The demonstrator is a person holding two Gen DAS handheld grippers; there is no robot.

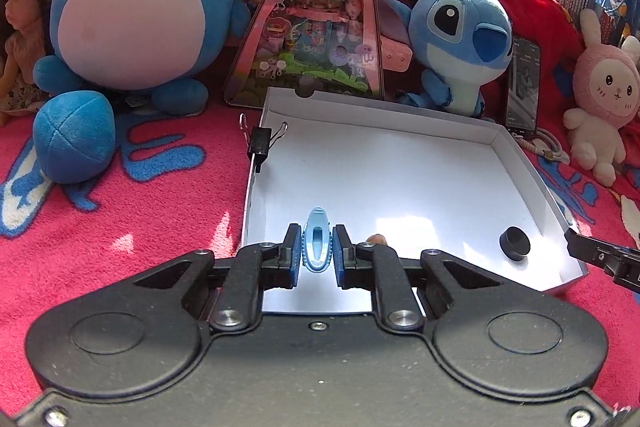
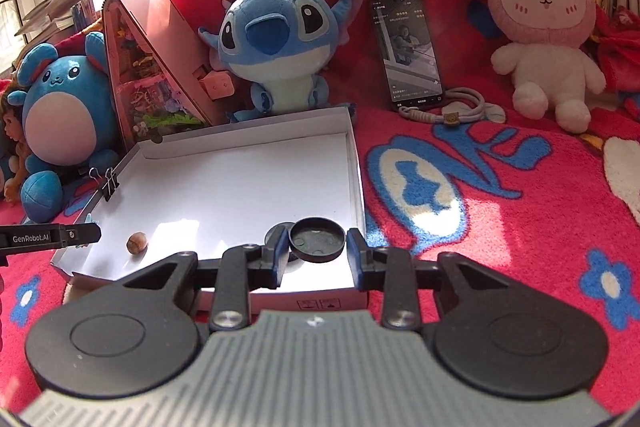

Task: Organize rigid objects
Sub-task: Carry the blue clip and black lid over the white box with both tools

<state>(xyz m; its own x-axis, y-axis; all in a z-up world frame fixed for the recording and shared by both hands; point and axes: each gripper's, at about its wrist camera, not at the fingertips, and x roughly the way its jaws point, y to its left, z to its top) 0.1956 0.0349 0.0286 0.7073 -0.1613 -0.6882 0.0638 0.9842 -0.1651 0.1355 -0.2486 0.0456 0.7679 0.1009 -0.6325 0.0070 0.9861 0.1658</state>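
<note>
A shallow white cardboard tray (image 1: 516, 155) lies on the red blanket; it also shows in the right wrist view (image 2: 356, 163). My left gripper (image 1: 317, 249) is shut on a light blue plastic clip (image 1: 317, 247), held over the tray's near left corner. My right gripper (image 2: 316, 247) stands around a black round cap (image 2: 317, 239) over the tray's near right corner; the jaws look slightly apart from the cap. The cap shows in the left wrist view (image 1: 514, 243). A small brown nut (image 2: 137, 242) lies in the tray. A black binder clip (image 1: 262, 141) grips the tray's left wall.
Plush toys line the back: a round blue one (image 1: 132, 7), a Stitch (image 1: 460, 39), a pink rabbit (image 2: 540, 15). A triangular pink toy box (image 1: 320, 27), a phone (image 2: 412, 51) with a lanyard and a doll (image 1: 16, 39) stand nearby. Books fill the shelf behind.
</note>
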